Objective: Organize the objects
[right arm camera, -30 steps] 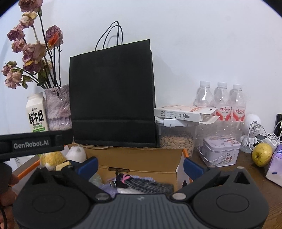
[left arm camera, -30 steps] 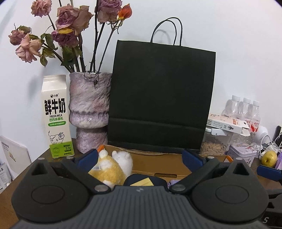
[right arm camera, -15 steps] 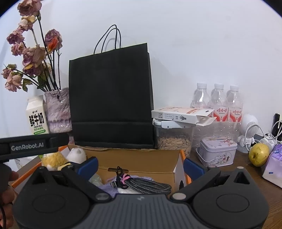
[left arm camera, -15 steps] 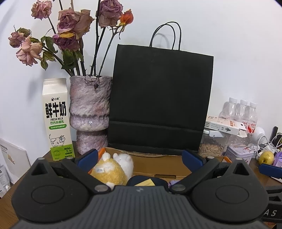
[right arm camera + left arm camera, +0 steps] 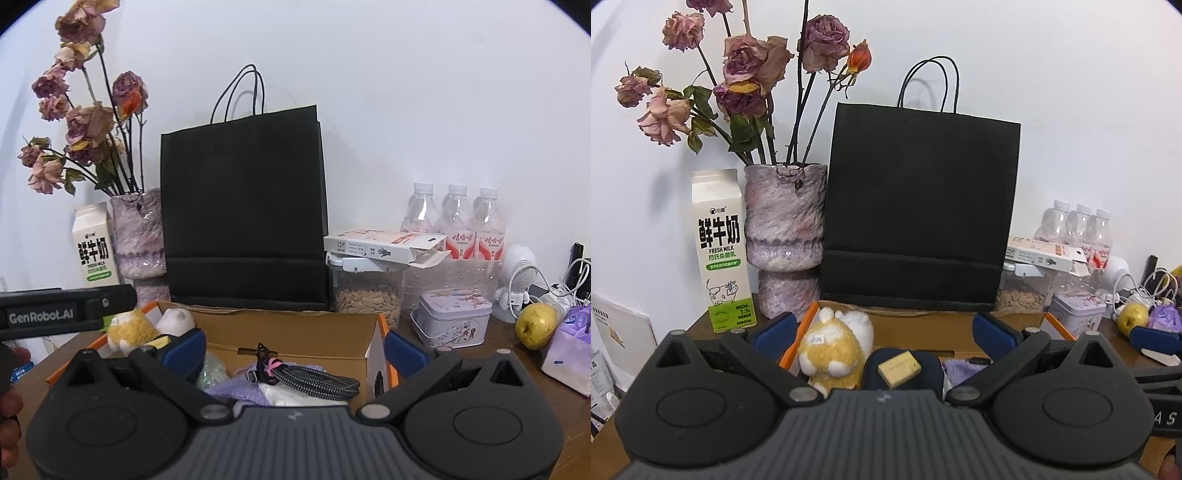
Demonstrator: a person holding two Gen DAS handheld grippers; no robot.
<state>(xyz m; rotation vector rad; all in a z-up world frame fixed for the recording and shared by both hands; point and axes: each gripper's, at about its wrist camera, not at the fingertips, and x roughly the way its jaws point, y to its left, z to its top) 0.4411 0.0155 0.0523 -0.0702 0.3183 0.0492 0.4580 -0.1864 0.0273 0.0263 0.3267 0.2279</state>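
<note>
An open cardboard box (image 5: 923, 326) (image 5: 295, 332) sits on the wooden table in front of a black paper bag (image 5: 919, 210) (image 5: 245, 210). In it lie a yellow and white plush toy (image 5: 833, 347) (image 5: 129, 326), a dark blue case with a small yellow block (image 5: 899, 363) on top, a purple cloth (image 5: 236, 391) and a coiled braided cable (image 5: 310, 380). My left gripper (image 5: 884, 332) is open and empty, held above the box's near left part. My right gripper (image 5: 293, 345) is open and empty above the box's near right part.
A milk carton (image 5: 720, 251) and a vase of dried roses (image 5: 785, 236) stand at the left. At the right are a jar of seeds (image 5: 365, 291), water bottles (image 5: 456, 225), a tin (image 5: 454, 319), a pear (image 5: 535, 326) and cables.
Both grippers have risen and drawn back a little, so more of the box's inside shows. Both stay open. Nothing in the box has moved.
</note>
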